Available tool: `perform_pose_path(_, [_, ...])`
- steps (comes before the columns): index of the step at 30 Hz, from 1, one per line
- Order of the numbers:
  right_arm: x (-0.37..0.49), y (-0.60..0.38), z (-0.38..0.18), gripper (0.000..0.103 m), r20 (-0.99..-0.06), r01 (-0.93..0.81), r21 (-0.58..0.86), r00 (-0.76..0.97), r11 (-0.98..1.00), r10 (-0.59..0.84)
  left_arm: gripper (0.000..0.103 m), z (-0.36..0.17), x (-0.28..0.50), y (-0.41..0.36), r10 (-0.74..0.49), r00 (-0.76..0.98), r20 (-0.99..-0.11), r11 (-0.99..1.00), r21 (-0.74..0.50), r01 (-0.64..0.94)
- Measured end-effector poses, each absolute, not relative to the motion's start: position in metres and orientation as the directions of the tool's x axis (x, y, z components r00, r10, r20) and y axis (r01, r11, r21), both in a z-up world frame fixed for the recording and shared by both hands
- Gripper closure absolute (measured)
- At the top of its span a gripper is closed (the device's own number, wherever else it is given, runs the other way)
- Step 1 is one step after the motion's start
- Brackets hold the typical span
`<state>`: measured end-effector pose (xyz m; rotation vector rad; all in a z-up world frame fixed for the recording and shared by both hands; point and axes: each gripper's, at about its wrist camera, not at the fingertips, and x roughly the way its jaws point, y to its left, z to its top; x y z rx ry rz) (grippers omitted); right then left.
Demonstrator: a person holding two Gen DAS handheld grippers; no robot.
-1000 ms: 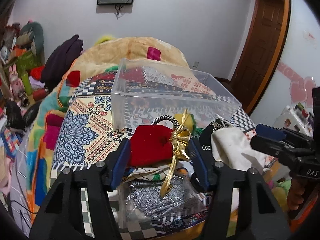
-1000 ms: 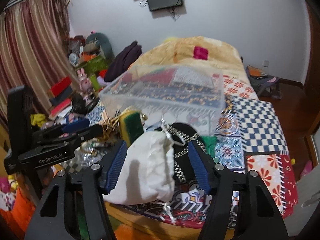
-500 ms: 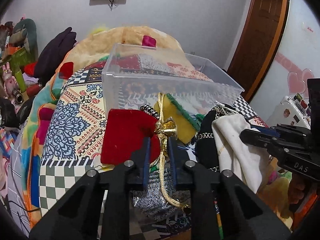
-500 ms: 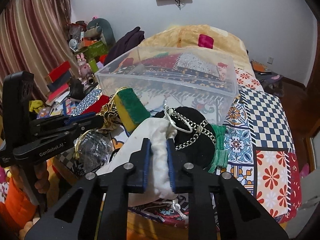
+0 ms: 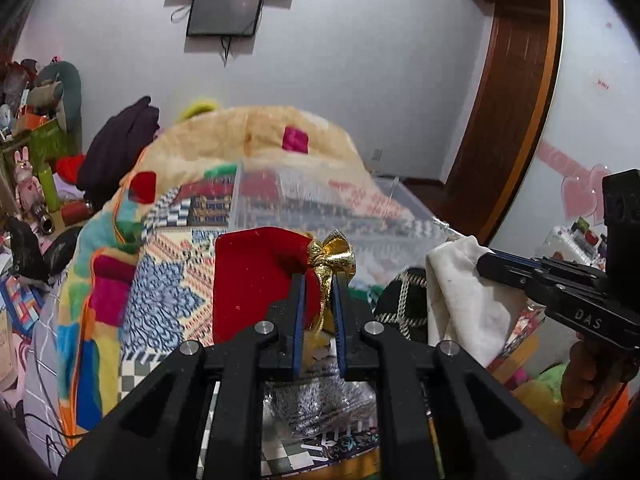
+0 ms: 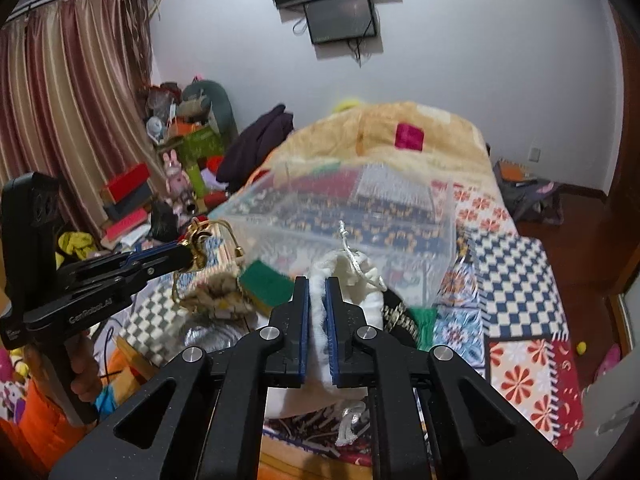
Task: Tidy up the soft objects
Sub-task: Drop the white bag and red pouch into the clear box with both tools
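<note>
My left gripper (image 5: 319, 278) is shut on the gold-ribboned neck of a red velvet pouch (image 5: 252, 280) and holds it above the bed. My right gripper (image 6: 317, 282) is shut on the gathered top of a white drawstring bag (image 6: 352, 276), also lifted; the bag shows in the left wrist view (image 5: 460, 292) too. A clear plastic bin (image 6: 360, 216) stands on the patterned bedspread just beyond both. A green-and-yellow sponge (image 6: 266, 280), a black chain-trimmed pouch (image 5: 400, 300) and a silver mesh bag (image 5: 316, 400) lie below.
A folded tan blanket (image 5: 256, 140) lies at the bed's far end. Clutter of boxes and toys (image 6: 176, 168) fills the left side by the curtain. A wooden door (image 5: 504, 100) is at right. The other hand-held gripper (image 6: 100, 280) shows at the left of the right wrist view.
Both grippers have closed from open a second ago and have since lifted the red pouch and the white bag up from the pile, toward the clear bin.
</note>
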<state>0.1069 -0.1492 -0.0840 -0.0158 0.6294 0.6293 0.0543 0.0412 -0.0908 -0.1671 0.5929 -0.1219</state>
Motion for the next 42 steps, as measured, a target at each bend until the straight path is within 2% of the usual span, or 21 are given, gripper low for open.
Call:
perform_pose_path(13, [0.138, -0.148, -0.043, 0.096, -0.436, -0.507, 0.116, 0.746, 0.854, 0.503, 0.091, -0.055, 0.08, 0.04, -0.163, 0.866, -0.473, 0.982, -0.167, 0.093])
perform_pose_path(22, [0.175, -0.136, -0.044, 0.096, -0.422, -0.463, 0.099, 0.782, 0.881, 0.458, 0.091, -0.053, 0.133, 0.038, -0.163, 0.852, -0.498, 0.982, -0.161, 0.094])
perform_pose_path(29, [0.205, -0.124, -0.059, 0.096, -0.465, -0.432, 0.076, 0.782, 0.899, 0.415, 0.091, -0.082, 0.183, 0.03, -0.162, 0.778, -0.607, 0.985, -0.152, 0.086])
perform_pose_path(36, [0.229, -0.117, -0.095, 0.096, -0.588, -0.435, 0.072, 0.708, 0.897, 0.39, 0.091, -0.114, 0.211, 0.021, -0.148, 0.701, -0.698, 0.988, -0.133, 0.076])
perform_pose_path(42, [0.241, -0.116, -0.115, 0.096, -0.688, -0.445, 0.07, 0.626, 0.893, 0.366, 0.088, -0.127, 0.218, 0.02, -0.175, 0.654, -0.736, 0.984, -0.156, 0.088])
